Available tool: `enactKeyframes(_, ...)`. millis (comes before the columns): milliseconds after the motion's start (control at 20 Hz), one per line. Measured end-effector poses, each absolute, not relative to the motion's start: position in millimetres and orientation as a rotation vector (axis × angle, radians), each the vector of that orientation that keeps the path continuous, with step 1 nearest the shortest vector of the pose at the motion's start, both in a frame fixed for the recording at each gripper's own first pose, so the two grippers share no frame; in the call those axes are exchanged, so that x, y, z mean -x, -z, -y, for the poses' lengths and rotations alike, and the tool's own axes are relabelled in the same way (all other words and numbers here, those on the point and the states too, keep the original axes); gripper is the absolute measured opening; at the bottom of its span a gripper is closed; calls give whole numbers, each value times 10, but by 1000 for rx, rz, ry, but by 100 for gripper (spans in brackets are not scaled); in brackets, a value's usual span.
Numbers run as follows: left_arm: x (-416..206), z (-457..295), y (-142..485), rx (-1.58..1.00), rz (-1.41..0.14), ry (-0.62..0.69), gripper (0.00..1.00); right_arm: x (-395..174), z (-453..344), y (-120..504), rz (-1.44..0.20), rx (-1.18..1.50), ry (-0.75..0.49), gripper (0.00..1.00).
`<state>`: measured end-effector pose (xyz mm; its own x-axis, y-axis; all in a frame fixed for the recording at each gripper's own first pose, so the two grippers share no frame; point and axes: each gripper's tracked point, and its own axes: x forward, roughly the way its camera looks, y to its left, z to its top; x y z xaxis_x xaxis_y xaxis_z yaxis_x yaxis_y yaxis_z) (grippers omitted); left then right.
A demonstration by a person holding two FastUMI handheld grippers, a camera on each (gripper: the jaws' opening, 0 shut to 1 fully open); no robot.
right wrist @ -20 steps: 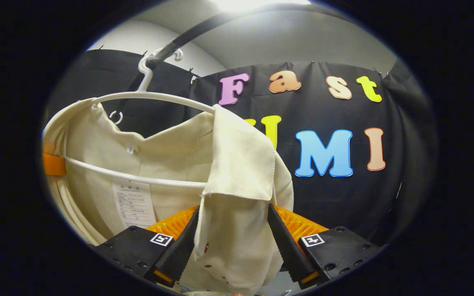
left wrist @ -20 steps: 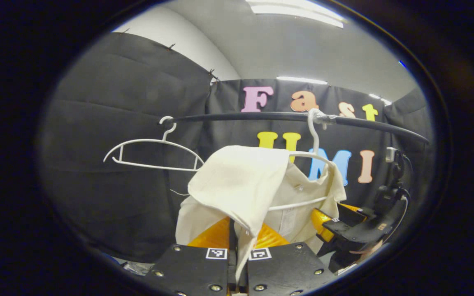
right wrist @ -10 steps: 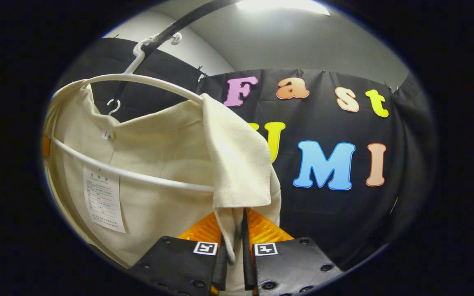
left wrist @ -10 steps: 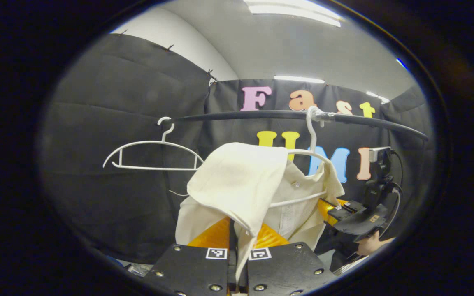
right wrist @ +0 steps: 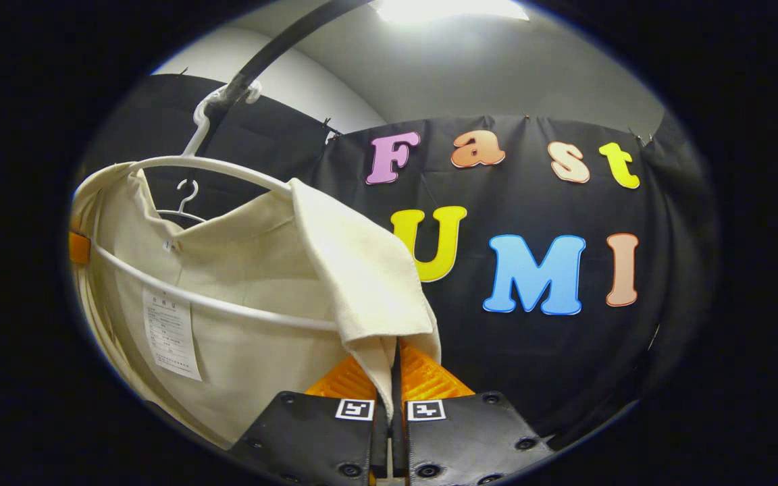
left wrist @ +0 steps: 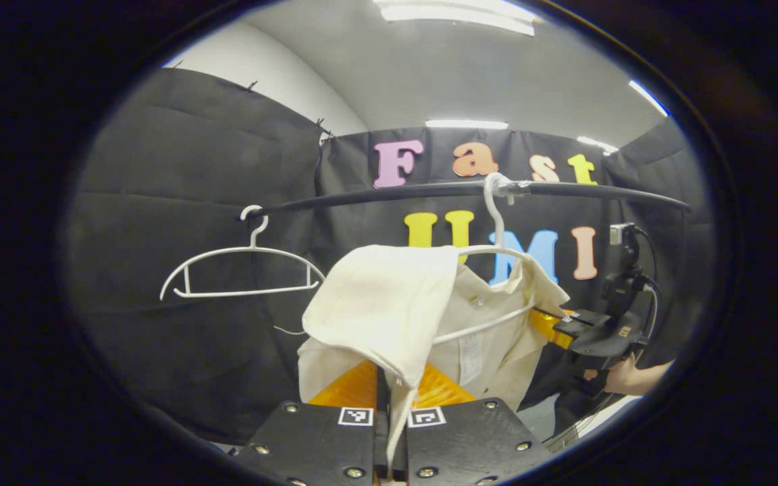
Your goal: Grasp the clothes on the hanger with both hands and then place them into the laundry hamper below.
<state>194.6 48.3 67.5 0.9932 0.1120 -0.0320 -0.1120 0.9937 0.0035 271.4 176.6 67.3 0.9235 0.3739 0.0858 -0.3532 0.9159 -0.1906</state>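
1. A cream shirt (left wrist: 389, 310) hangs on a white hanger (left wrist: 490, 283) whose hook is looped over a black rail (left wrist: 429, 192) running across the booth.
2. In the left gripper view, the left gripper (left wrist: 391, 395) has its jaws drawn together on a fold of the shirt's near sleeve, the cloth pinched between them and spilling up and over toward the hanger's shoulder.
3. In the right gripper view, the right gripper (right wrist: 391, 378) is likewise clamped on the shirt (right wrist: 261, 290), its jaws pressed tight on the hem of the other sleeve, with the fabric rising from them to the hanger (right wrist: 227, 169).
4. From the left gripper view, the right gripper (left wrist: 564, 324) can be seen at the far side of the shirt, touching the fabric's edge, with a hand (left wrist: 632, 378) holding it from below.
5. A white paper label (right wrist: 171, 334) hangs inside the shirt, just below the hanger's lower bar.
6. A second hanger (left wrist: 240, 270), bare and white, hangs from the same rail, well apart to the left of the shirt.
7. In the right gripper view the rail (right wrist: 274, 50) sweeps up overhead, with the hanger's hook wrapped around it.
8. The shirt is up on the rail, held at both sleeves.
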Motion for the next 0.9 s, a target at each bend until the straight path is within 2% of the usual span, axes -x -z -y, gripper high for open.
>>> enactKeyframes(500, -1795, -776, -1041, 65, 42, -122, 2, -2883, -1354, -1090, 248, 214, -241, 4)
enactKeyframes(700, -1775, -734, -1021, 81, -5, -36, 2, -3024, -1262, -1092, 243, 202, -214, 4)
enactKeyframes(900, -1607, -663, -1253, -54, -34, 54, 3, -3078, -1200, -1144, 263, 218, -189, 4)
